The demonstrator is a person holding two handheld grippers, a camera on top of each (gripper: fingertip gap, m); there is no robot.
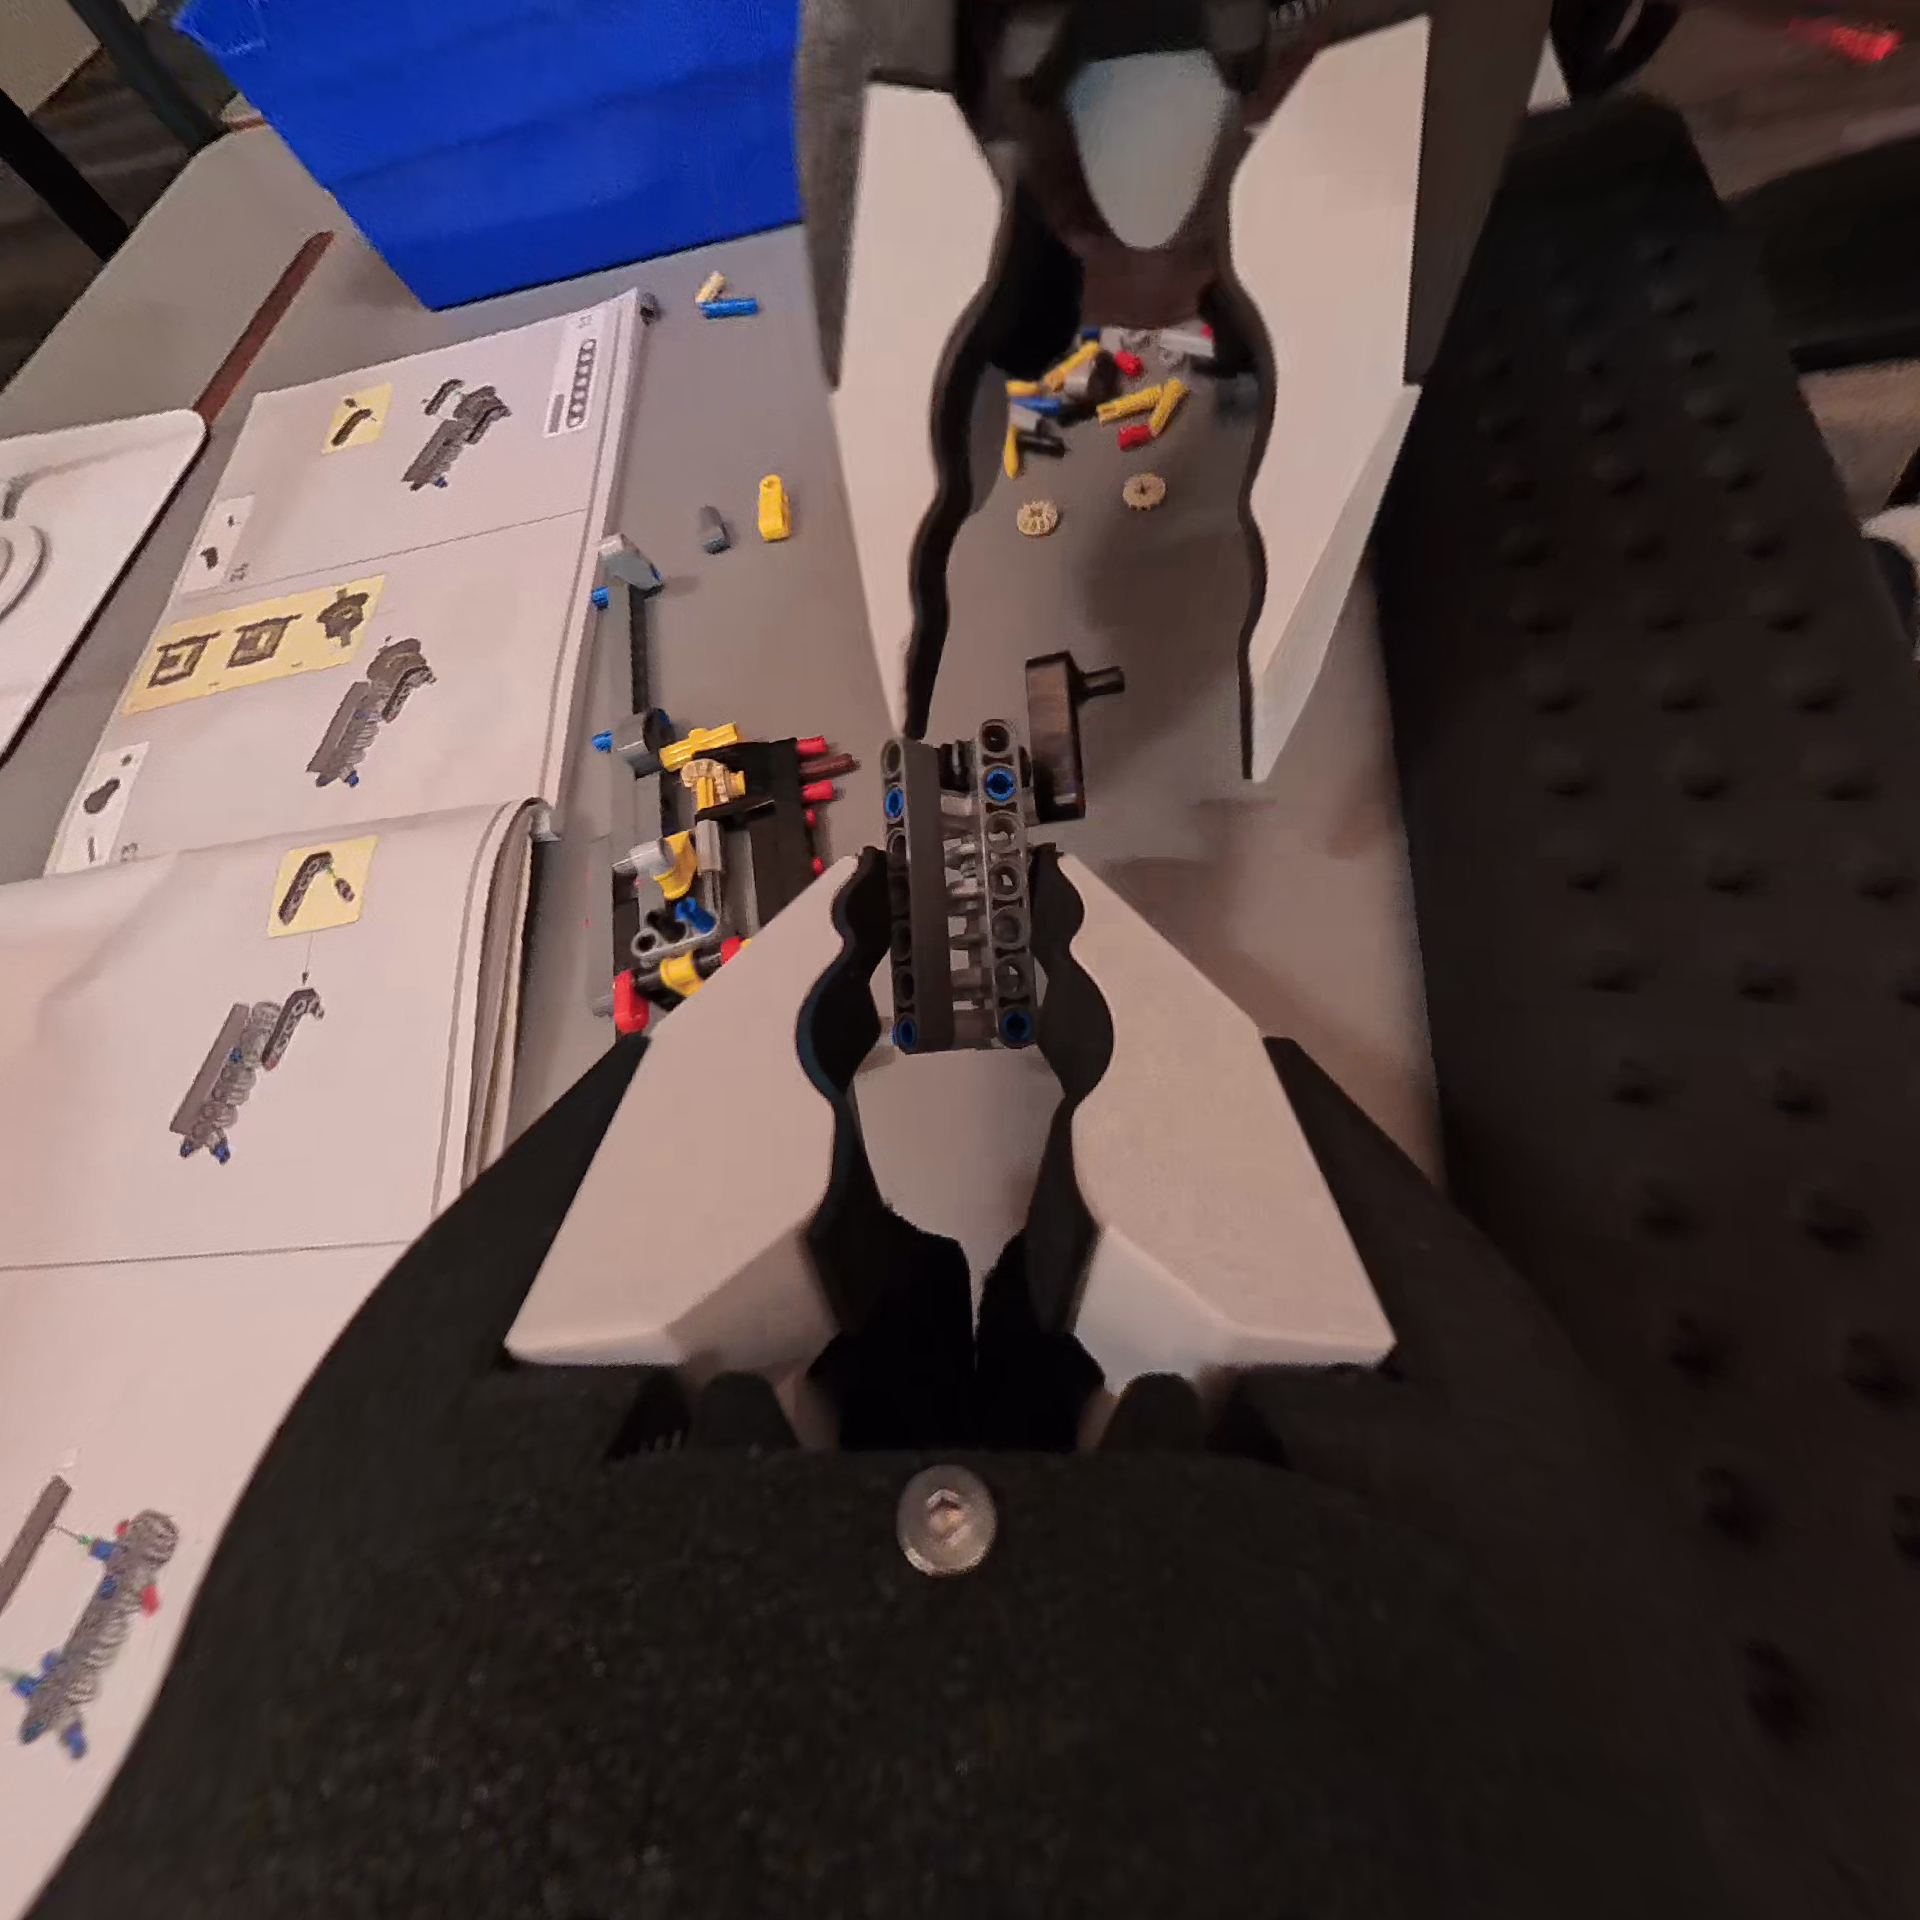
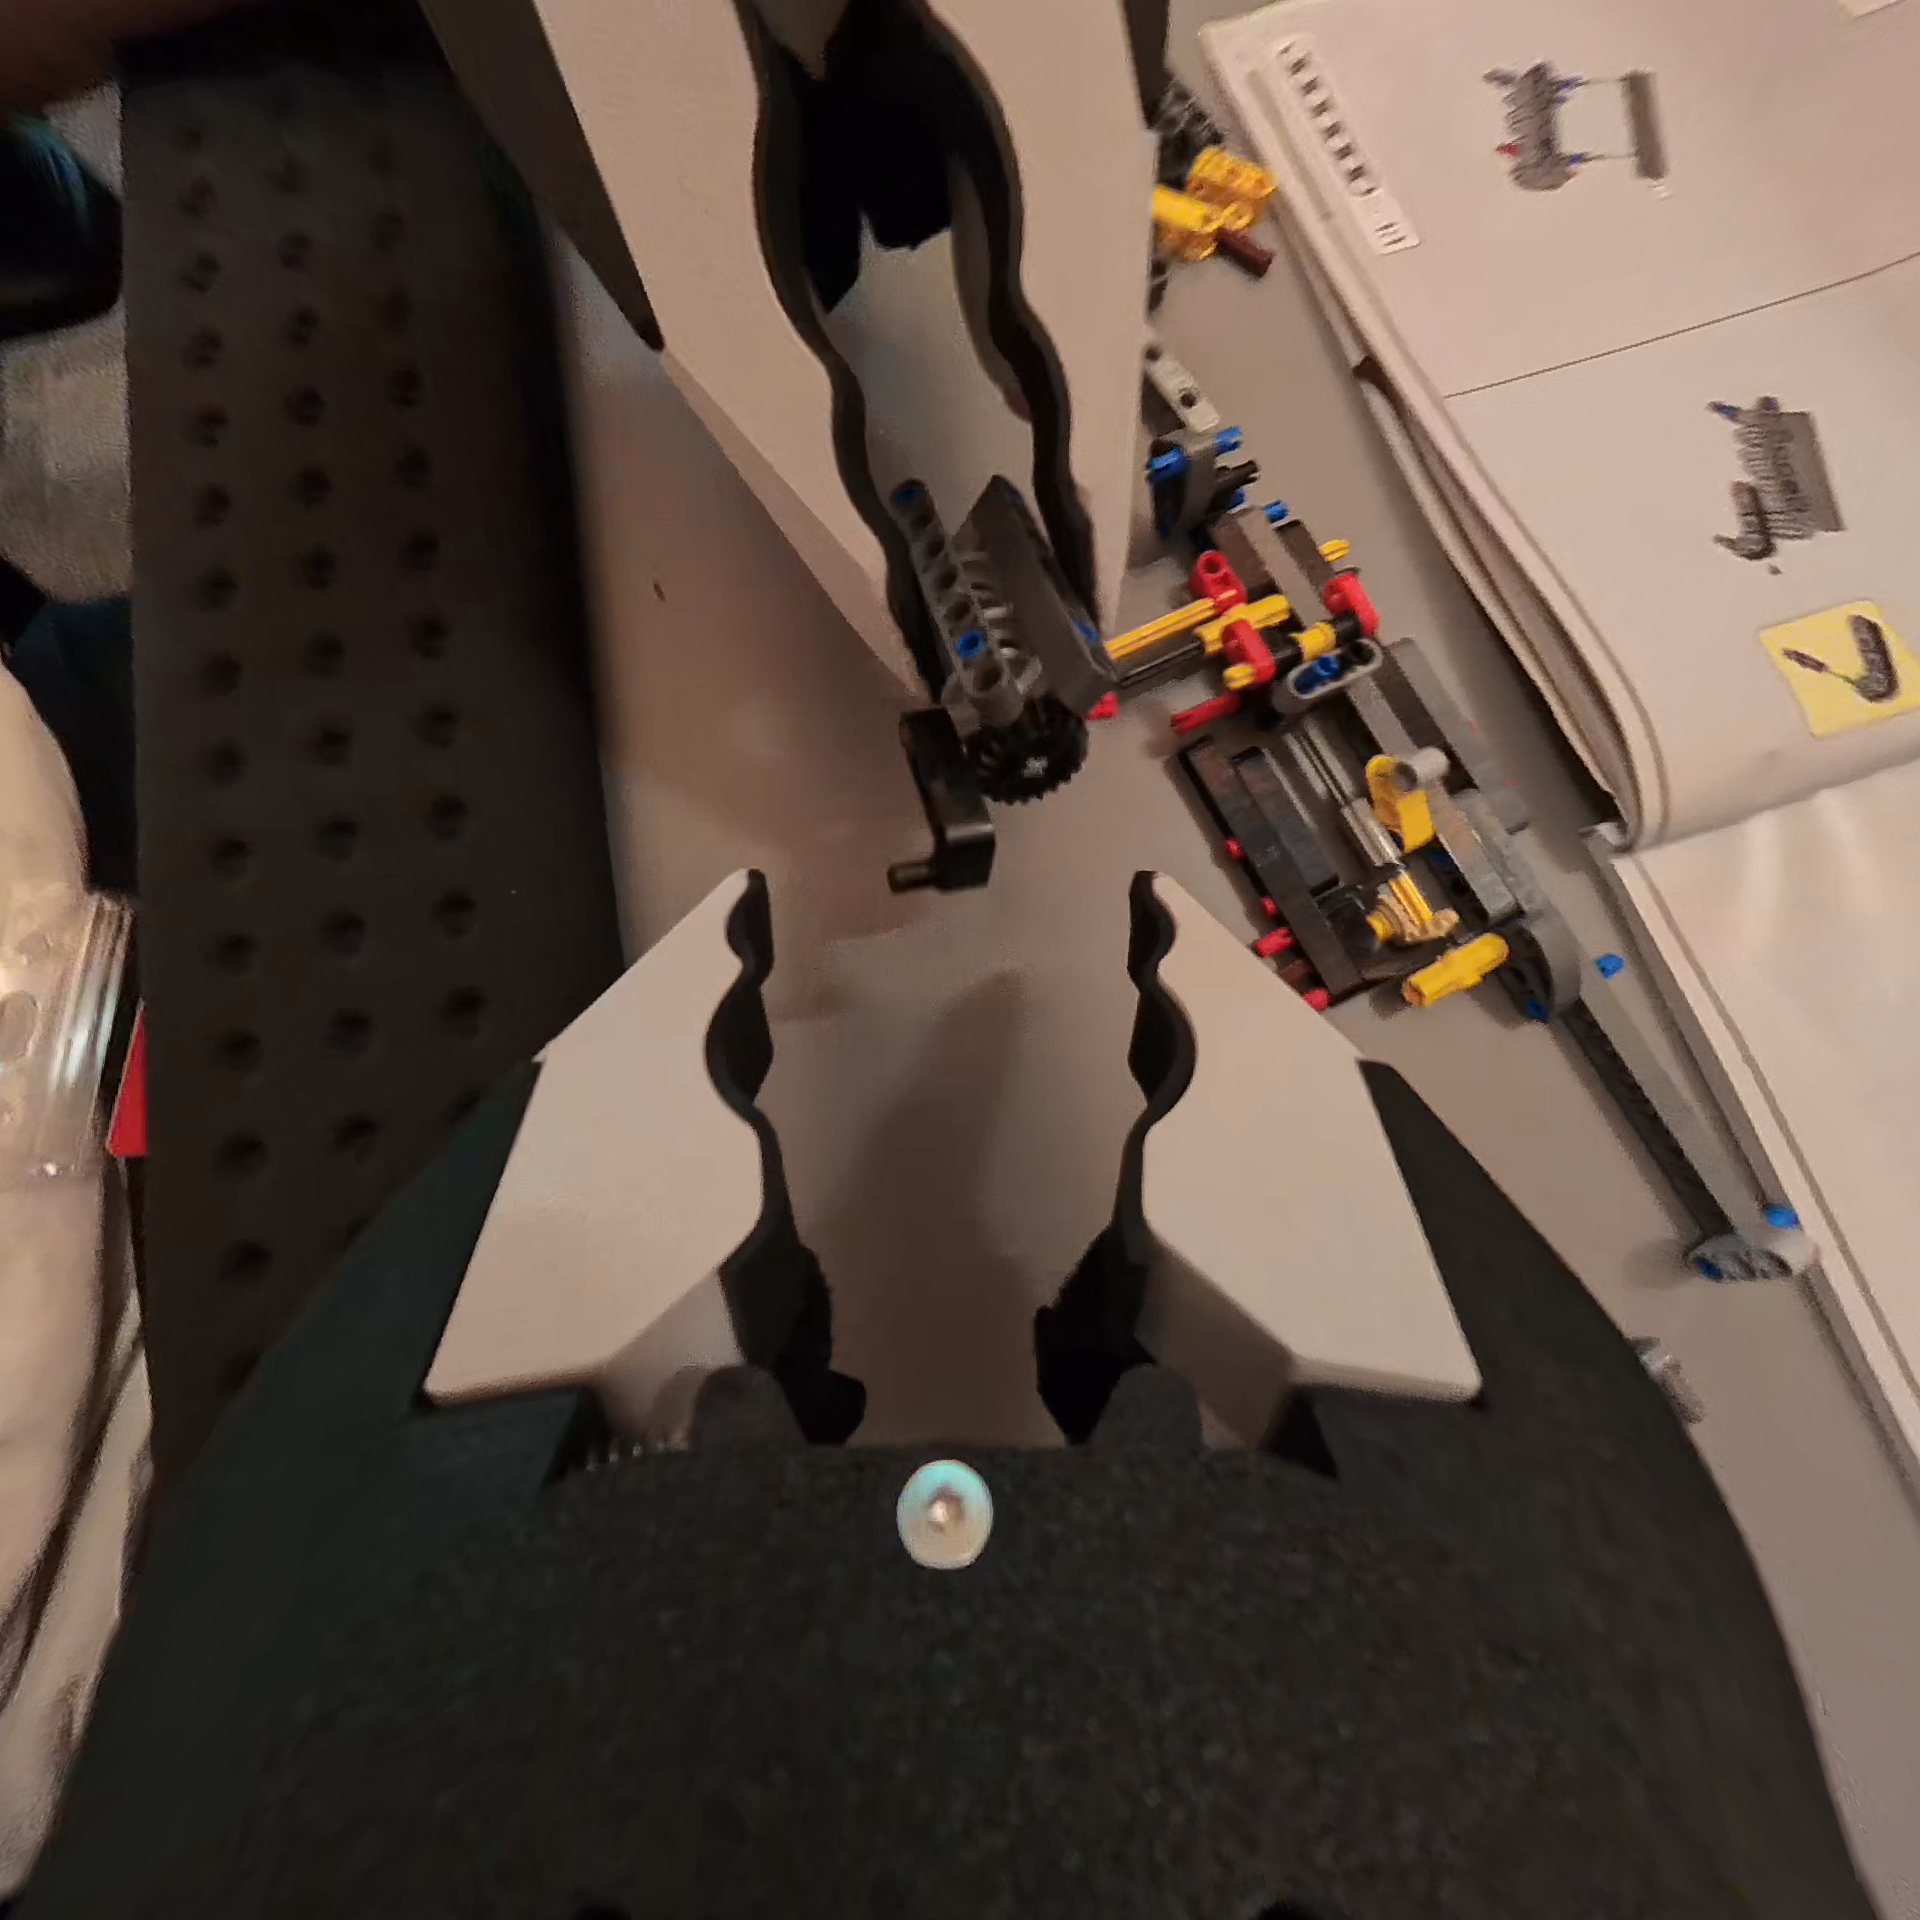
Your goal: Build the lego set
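The left tool (image 1: 958, 862) is closing on a small grey lego assembly (image 1: 961, 894), its two fingers pressing against the long sides of the piece and holding it clear of the table (image 1: 1081, 613). The assembly is made of two parallel holed beams with blue pins at the ends and light grey parts between them; a black crank piece (image 1: 1058, 732) with a short peg is sitting at its far end, and in the right wrist view a black gear (image 2: 1023, 753) is showing beside that crank.

The right tool (image 2: 945, 888) is standing wide open with nothing between its fingers, pointing tip to tip at the left tool and lying just short of the crank.

A larger lego build (image 1: 717, 862), in black, grey, yellow and red, with a long black toothed strip running from it, is lying on the table just beside the held assembly, along the edge of an open instruction booklet (image 1: 312, 727). Loose lego pieces (image 1: 1101, 390) in yellow, blue, red and grey, with two tan gears (image 1: 1091, 504) near them, are scattered farther along the table. A blue bin (image 1: 520, 135) is standing at the table's far edge beyond the booklet. A dark studded mat (image 1: 1662, 831) is lying along the side of the table opposite the booklet.
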